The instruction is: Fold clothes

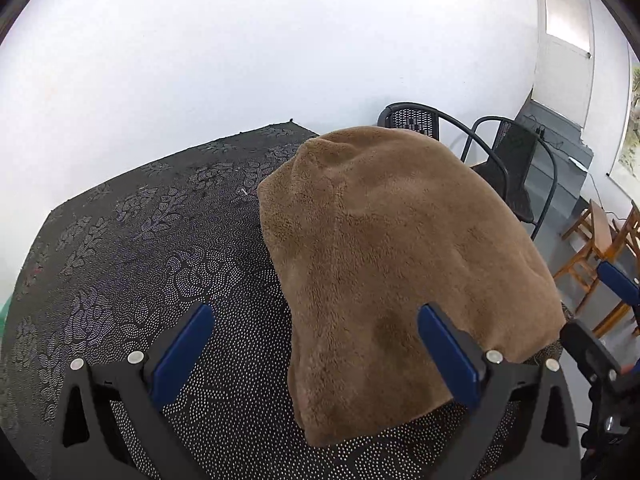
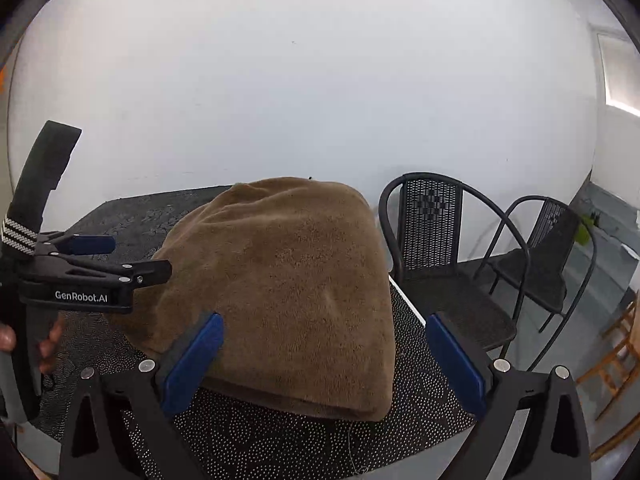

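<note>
Brown fleece, folded into a thick pad, is the garment (image 1: pixel 400 264) lying on the table (image 1: pixel 160 248), which is covered by a black cloth with a pale dotted flower pattern. In the left wrist view it fills the centre and right of the frame, its near edge reaching down between the blue pads. In the right wrist view it sits in the middle, with its layered fold edge showing along the lower side. What kind of garment it is cannot be told, as no sleeve, collar or seam shows.

The left hand-held gripper (image 1: pixel 316 356) has its fingers spread wide and holds nothing; its right pad overlaps the fleece in the picture, but contact cannot be judged. The right hand-held gripper (image 2: pixel 324 364) is likewise spread and empty, with its left pad in front of the garment's near left corner. At the left edge of the right wrist view the left hand-held gripper appears side-on, a person's hand (image 2: pixel 46 344) around its handle, mostly cut off by the frame.

Two black metal chairs (image 2: pixel 440 240) stand past the table's right edge, against a white wall (image 2: pixel 320 80). Wooden furniture (image 1: pixel 596 240) at the right edge of the left wrist view is distorted and partly cropped.
</note>
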